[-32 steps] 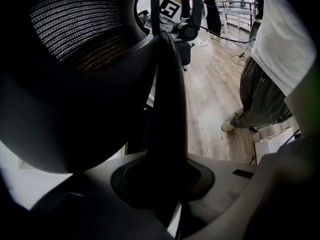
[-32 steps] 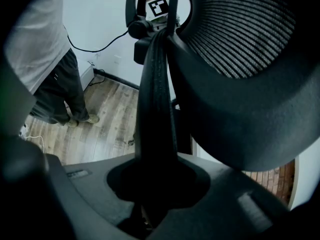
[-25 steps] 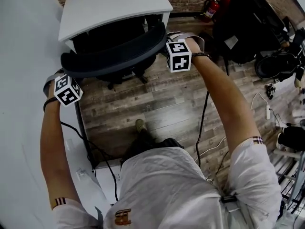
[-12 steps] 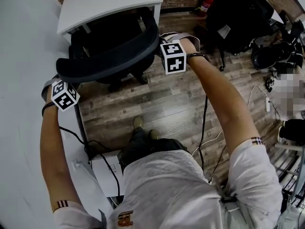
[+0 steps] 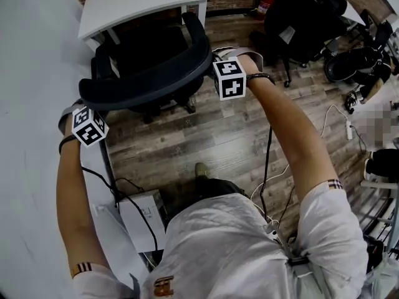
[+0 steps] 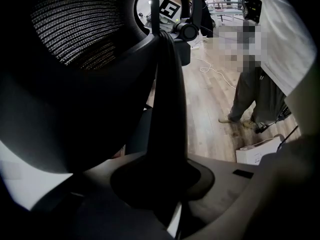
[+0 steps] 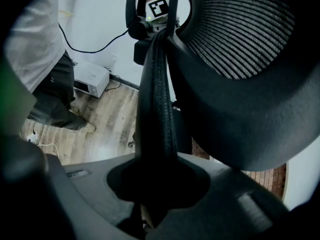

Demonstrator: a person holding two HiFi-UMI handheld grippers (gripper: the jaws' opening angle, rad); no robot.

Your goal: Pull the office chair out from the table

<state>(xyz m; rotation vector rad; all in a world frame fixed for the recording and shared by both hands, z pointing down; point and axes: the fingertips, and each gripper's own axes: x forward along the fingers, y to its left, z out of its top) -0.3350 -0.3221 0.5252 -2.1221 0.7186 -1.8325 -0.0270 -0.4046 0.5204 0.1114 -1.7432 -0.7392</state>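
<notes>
A black office chair [image 5: 146,73] stands in front of the white table [image 5: 137,2], its seat partly under the tabletop. My left gripper [image 5: 84,104] is shut on the left end of the curved backrest rim, below its marker cube [image 5: 89,126]. My right gripper [image 5: 213,62] is shut on the right end, beside its cube [image 5: 229,78]. In the left gripper view the dark backrest rim [image 6: 167,99] runs up from between the jaws of my left gripper [image 6: 165,184]. The right gripper view shows the rim [image 7: 155,94] clamped in my right gripper [image 7: 155,184], mesh backrest [image 7: 240,29] alongside.
A white wall [image 5: 31,136] runs along the left. A white box [image 5: 142,212] with cables lies on the wood floor by my foot [image 5: 201,170]. Black bags and another chair [image 5: 299,17] crowd the upper right, near a fire extinguisher [image 5: 263,2].
The chair has rolled out from under the table toward me, with both grippers still clamped on its backrest. My foot has stepped back.
</notes>
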